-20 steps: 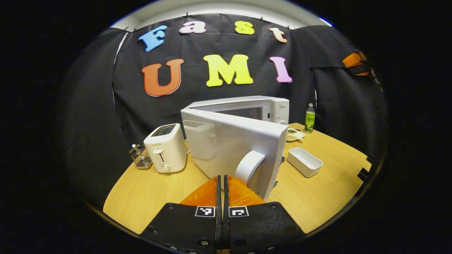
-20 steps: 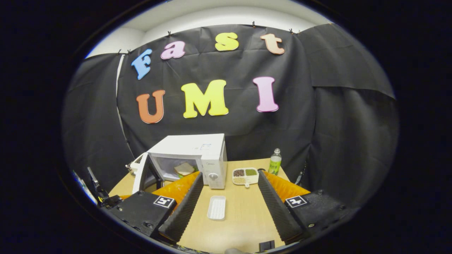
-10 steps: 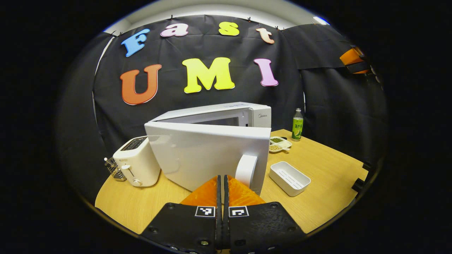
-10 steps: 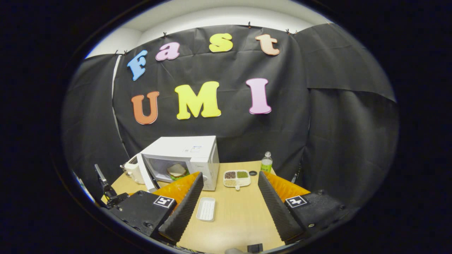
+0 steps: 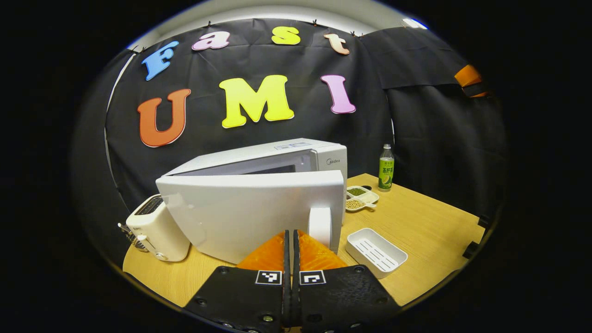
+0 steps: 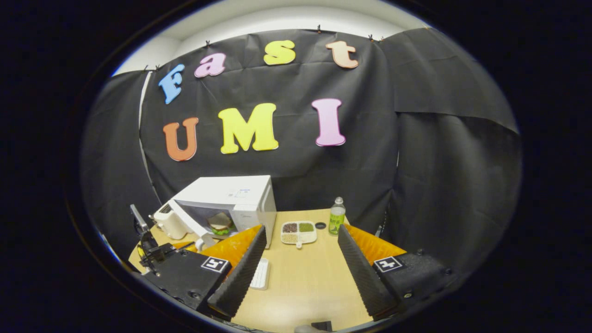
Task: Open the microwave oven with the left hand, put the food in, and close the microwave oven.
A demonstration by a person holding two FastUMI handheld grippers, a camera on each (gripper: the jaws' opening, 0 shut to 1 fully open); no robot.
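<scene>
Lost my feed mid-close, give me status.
Left gripper shut, at microwave door beside handle. Right gripper open, empty. Door ajar, sandwich inside. Nothing blocking door.

Surface (image 5: 430, 222): pale wood-grain top, carried against the black cloth wall.
Microwave oven (image 5: 296, 155): set toward the back left, door ajar.
Toaster (image 5: 155, 229): placed just left of the microwave oven.
White tray (image 5: 376, 252): laid near the front.
Divided dish (image 6: 299, 232): filled with grains and set beside the green bottle (image 6: 336, 216).
</scene>
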